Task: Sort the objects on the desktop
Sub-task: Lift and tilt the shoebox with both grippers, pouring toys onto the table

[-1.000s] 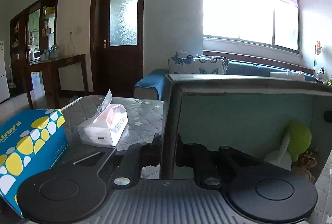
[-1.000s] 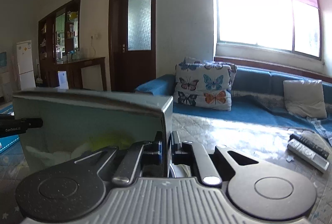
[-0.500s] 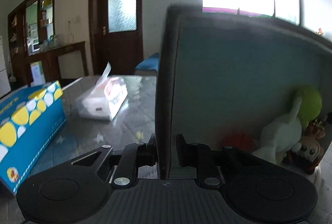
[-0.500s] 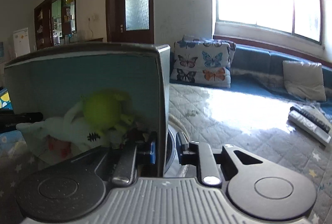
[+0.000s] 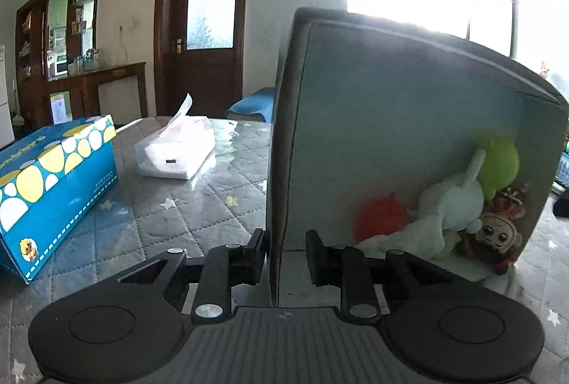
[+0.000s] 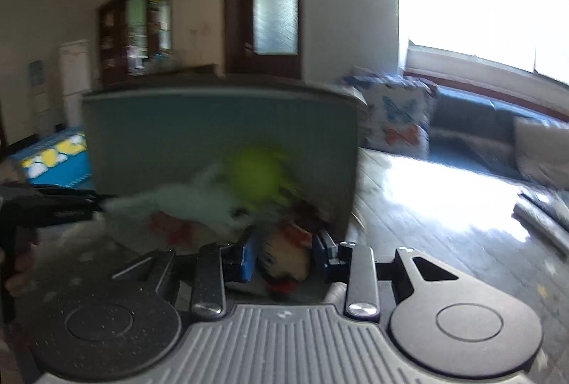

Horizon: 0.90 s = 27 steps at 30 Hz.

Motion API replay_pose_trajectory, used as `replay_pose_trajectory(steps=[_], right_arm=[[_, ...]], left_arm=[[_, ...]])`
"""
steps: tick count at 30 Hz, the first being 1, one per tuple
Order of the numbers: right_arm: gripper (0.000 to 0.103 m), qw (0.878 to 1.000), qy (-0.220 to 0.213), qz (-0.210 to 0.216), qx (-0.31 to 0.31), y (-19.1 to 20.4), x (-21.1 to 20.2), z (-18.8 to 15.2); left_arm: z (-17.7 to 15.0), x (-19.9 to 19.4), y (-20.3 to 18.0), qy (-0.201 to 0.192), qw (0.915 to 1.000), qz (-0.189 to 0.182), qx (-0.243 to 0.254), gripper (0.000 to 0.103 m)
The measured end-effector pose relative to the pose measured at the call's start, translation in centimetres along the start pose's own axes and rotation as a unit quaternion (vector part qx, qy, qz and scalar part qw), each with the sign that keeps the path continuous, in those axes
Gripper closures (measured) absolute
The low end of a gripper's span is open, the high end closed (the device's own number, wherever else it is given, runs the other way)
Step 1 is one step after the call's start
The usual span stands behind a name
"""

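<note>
Left wrist view. The left gripper (image 5: 286,250) straddles the near wall of the box (image 5: 409,120), one finger outside and one inside; the inner finger stands slightly off the wall, so whether the wall is clamped cannot be told. The box is tipped on its side with its opening toward the camera. Inside, ahead and to the right of the fingers, lie the toys: an orange ball (image 5: 382,218), a white plush (image 5: 450,206), a green plush (image 5: 498,167) and a doll (image 5: 498,236). To the left of the gripper, well apart on the table (image 5: 199,216), rest a blue carton (image 5: 53,184) and a tissue pack (image 5: 177,152).

Right wrist view (blurred by motion). The right gripper (image 6: 284,257) has its fingers parted about the doll's head (image 6: 284,263), which lies at the mouth of the box (image 6: 220,131); contact cannot be judged. The green plush (image 6: 254,170) lies just ahead.

Step in hand, as judged: handling the toys at the tipped box. The next move calls for closing on the doll squarely while the left gripper steadies the wall.
</note>
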State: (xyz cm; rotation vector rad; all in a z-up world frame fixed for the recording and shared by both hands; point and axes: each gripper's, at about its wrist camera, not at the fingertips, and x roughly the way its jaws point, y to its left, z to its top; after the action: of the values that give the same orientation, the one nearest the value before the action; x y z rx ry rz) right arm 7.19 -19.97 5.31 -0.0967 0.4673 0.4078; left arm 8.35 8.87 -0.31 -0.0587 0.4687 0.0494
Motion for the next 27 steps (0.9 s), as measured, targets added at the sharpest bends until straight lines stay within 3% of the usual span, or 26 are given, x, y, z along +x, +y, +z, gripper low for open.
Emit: replay_pose_trajectory(steps=[7,13,19,27], right_arm=[[0.068,0.999,-0.024,0.022,-0.016,2.8,2.9,3.0],[0.060,1.000,-0.013,0.006,-0.017,3.8,5.4,3.9],[0.061,0.999,0.028,0.022,-0.022,3.9,3.8,2.4],[0.059,0.999,0.024,0.026,-0.030,4.0,2.2,2.0]], left_arm=[[-1.4,-1.0,0.3,0.013,0.9998,-0.018,-0.002,0.078],[-1.7,-3.2,-1.0,0.004,0.9983,-0.052,0.026,0.078],[0.2,-3.2,-3.3,-0.029,0.9960,-0.073,0.044,0.074],[1.2,-0.2,-4.3,-0.018,0.9970,-0.071,0.024,0.075]])
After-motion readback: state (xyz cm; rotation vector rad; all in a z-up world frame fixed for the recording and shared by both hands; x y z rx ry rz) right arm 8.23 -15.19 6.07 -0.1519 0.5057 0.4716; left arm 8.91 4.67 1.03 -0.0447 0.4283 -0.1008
